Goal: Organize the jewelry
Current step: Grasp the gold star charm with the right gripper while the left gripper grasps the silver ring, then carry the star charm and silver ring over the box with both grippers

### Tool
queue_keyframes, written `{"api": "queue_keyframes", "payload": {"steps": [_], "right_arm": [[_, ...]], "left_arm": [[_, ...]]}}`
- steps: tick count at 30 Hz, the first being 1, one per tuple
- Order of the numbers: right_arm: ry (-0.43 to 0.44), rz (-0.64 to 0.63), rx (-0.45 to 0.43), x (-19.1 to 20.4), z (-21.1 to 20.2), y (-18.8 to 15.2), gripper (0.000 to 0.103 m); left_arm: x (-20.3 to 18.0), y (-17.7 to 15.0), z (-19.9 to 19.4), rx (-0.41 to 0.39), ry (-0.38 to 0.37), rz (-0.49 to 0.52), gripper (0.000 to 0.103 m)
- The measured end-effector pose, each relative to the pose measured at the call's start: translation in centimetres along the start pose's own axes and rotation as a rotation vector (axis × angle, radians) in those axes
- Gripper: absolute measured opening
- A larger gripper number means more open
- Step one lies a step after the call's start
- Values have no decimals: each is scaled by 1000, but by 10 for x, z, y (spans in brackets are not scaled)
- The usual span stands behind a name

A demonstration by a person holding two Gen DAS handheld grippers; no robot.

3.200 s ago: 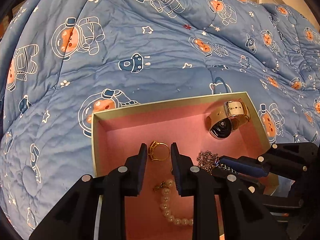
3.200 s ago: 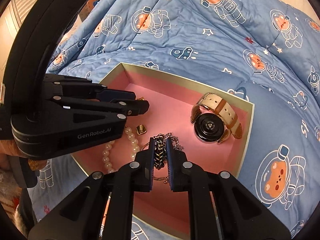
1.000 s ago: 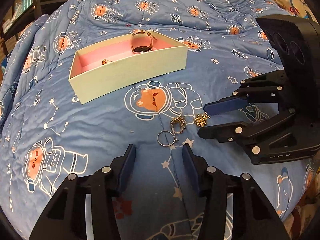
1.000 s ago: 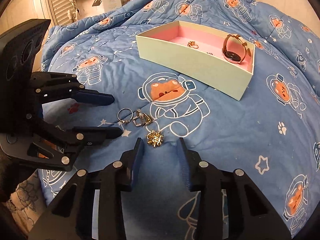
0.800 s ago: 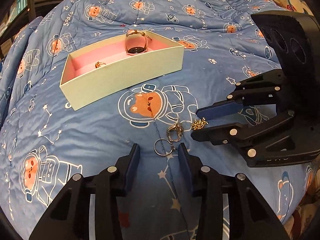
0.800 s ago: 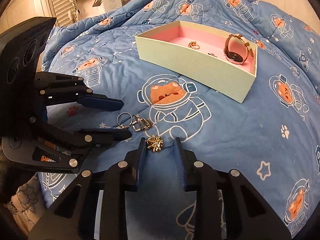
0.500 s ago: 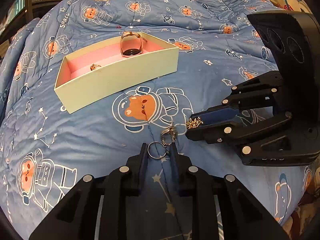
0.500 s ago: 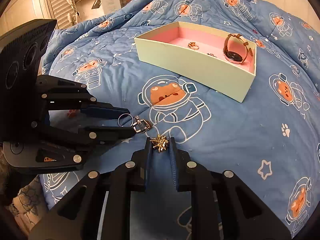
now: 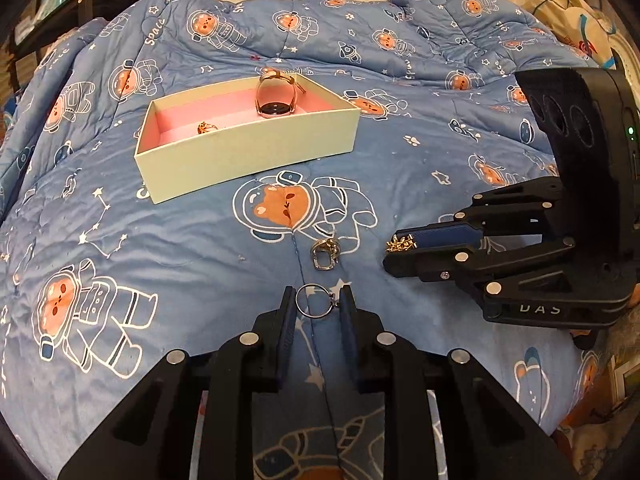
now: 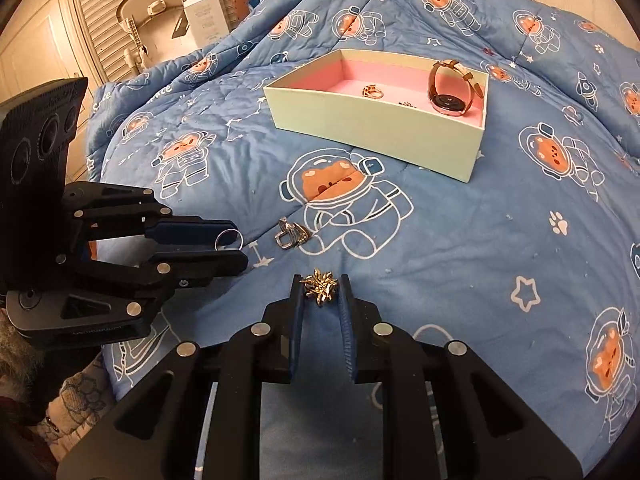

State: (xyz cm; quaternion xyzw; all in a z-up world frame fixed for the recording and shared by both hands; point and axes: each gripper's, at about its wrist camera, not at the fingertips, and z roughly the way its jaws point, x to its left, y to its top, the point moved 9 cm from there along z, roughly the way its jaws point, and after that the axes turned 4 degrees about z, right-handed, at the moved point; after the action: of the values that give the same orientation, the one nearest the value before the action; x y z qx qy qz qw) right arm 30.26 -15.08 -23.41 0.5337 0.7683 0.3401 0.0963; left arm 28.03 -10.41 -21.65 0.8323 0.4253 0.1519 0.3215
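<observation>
Thin silver ring (image 9: 315, 301), gold spiky brooch (image 10: 320, 289)

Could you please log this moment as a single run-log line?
left gripper: shut on silver ring | right gripper: shut on gold brooch | silver clasp: on quilt | box: holds watch

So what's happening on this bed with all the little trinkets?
A person is sorting jewelry with two hand-held tongs. The left tongs grip a thin silver ring, and the right tongs grip a small gold ornament, both just above the blue quilt. Another silver ring lies on the quilt between them. Farther back, the pink-lined box holds a watch and a gold ring.
</observation>
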Motion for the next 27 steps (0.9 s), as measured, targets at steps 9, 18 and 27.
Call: {"api": "queue_keyframes", "payload": {"steps": [9, 18, 27], "right_arm": [[18, 19, -40, 7, -29, 1, 18], [39, 9, -105, 13, -52, 35, 18], [51, -16, -161, 8, -65, 89, 18]], "left_arm": [[1, 5, -31, -37, 16, -45, 21], [4, 37, -48, -93, 17, -44, 21], [28, 82, -52, -130, 4, -61, 21]]}}
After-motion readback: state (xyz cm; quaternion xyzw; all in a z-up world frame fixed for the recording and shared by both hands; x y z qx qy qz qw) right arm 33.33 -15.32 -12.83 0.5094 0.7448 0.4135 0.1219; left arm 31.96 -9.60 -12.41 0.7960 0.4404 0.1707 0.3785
